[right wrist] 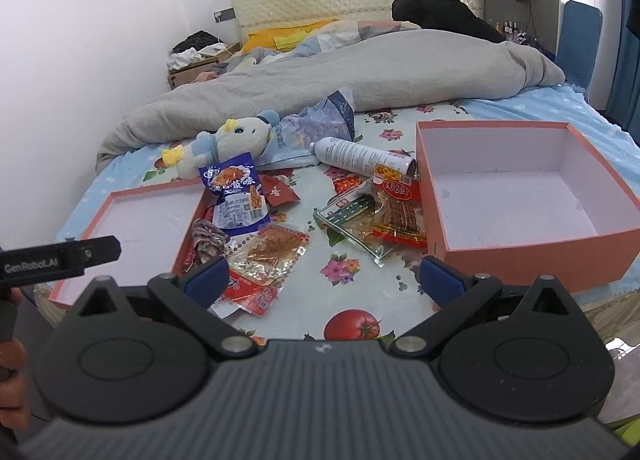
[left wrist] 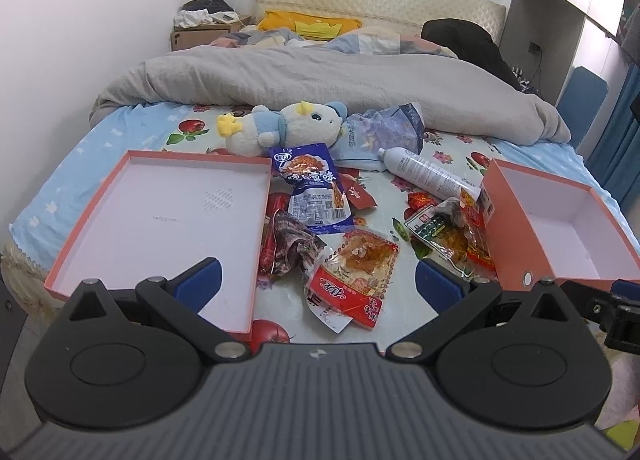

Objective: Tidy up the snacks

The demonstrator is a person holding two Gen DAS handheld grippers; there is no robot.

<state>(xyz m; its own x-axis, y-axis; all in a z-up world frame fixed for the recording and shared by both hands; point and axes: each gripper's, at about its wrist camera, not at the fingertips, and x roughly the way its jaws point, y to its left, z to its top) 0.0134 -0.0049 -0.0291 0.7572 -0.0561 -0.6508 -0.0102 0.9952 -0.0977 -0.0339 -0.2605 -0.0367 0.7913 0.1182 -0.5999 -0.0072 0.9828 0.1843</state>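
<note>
Several snack packets lie on the bed between two pink boxes. A blue packet (left wrist: 312, 188) (right wrist: 236, 192) leans by the shallow pink lid (left wrist: 160, 216) (right wrist: 140, 220) on the left. A red and clear packet (left wrist: 352, 280) (right wrist: 264, 260) lies nearest. More clear and red packets (left wrist: 452, 236) (right wrist: 380, 216) rest against the deep pink box (left wrist: 560, 228) (right wrist: 520, 196) on the right. My left gripper (left wrist: 318, 284) hovers open above the near packet. My right gripper (right wrist: 324, 280) hangs open over bare sheet, holding nothing.
A plush toy (left wrist: 280, 128) (right wrist: 224, 144), a white spray can (left wrist: 428, 174) (right wrist: 360, 158) and a pale blue bag (left wrist: 380, 132) lie behind the snacks. A grey duvet (left wrist: 320, 76) covers the far half of the bed. The other gripper's body (right wrist: 60, 258) shows at left.
</note>
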